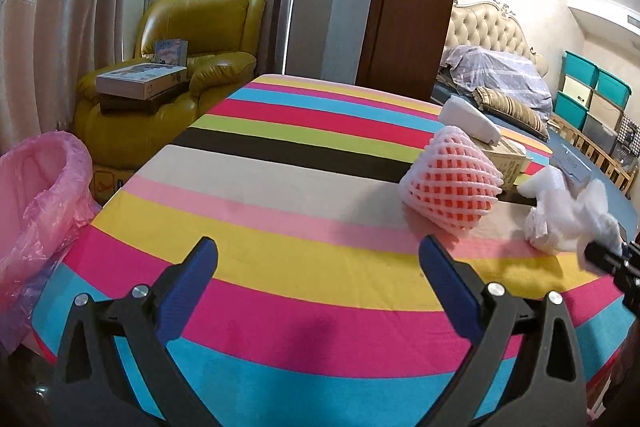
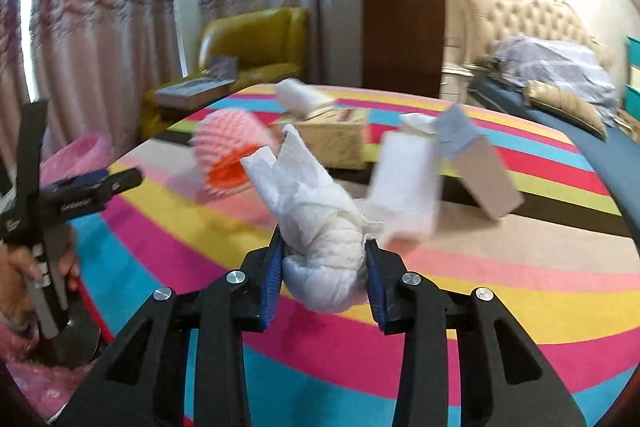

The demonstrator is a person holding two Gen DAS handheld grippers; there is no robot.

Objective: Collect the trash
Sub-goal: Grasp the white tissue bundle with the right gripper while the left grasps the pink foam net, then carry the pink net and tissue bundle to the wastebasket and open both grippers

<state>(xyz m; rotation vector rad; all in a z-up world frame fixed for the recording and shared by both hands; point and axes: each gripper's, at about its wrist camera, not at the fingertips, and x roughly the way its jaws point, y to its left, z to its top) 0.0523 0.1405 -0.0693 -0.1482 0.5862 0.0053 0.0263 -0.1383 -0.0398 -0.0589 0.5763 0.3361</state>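
Bin bag point(image 1: 38, 187): pink, off the worktop's left edge.
Left tool point(image 1: 318, 259): spread wide, holding nothing, above the striped worktop point(image 1: 280, 219).
Foam net point(image 1: 452, 183): ahead and right of it, a tissue box point(image 2: 332, 139) behind.
Right tool point(image 2: 324, 267): pads squeezing a crumpled white tissue point(image 2: 320, 223).
White carton point(image 2: 408, 183): just beyond the tissue.
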